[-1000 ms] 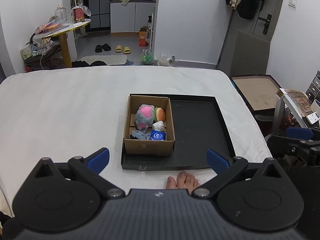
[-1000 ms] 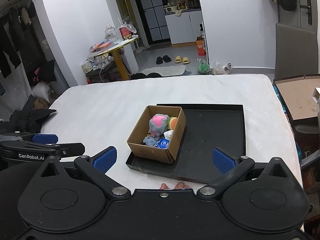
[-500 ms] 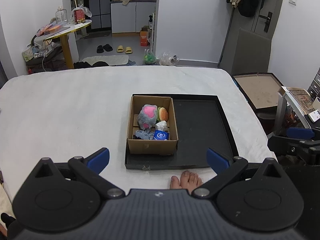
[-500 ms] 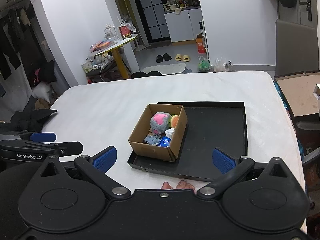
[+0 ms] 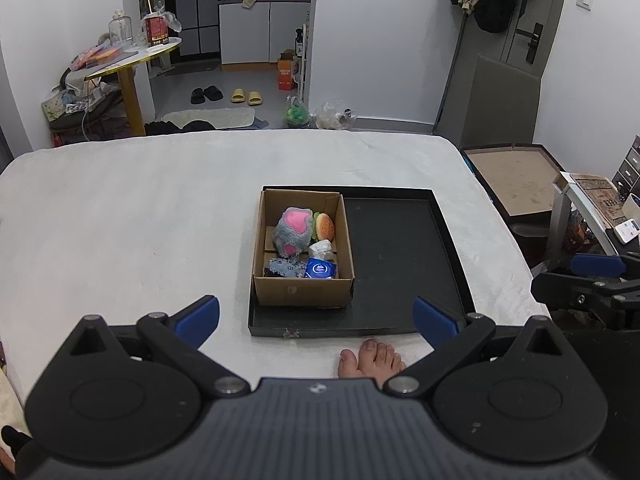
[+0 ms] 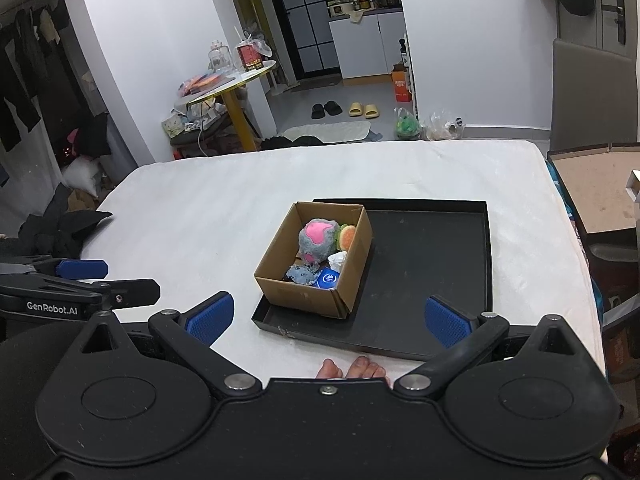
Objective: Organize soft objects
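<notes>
A cardboard box stands in the left half of a black tray on a white bed. Inside lie a grey plush with a pink patch, a small burger toy, a white crumpled piece, a blue packet and a grey-blue cloth. My left gripper hangs open, well short of the box. My right gripper is open too, with nothing between its fingers.
The white bed stretches wide to the left of the tray. A person's bare toes rest on the bed's near edge. A brown board and shelves stand beyond the right edge. The tray's right half is bare.
Both cameras have pulled back and up slightly, so the box and tray sit a little farther away. Both grippers stay open.
</notes>
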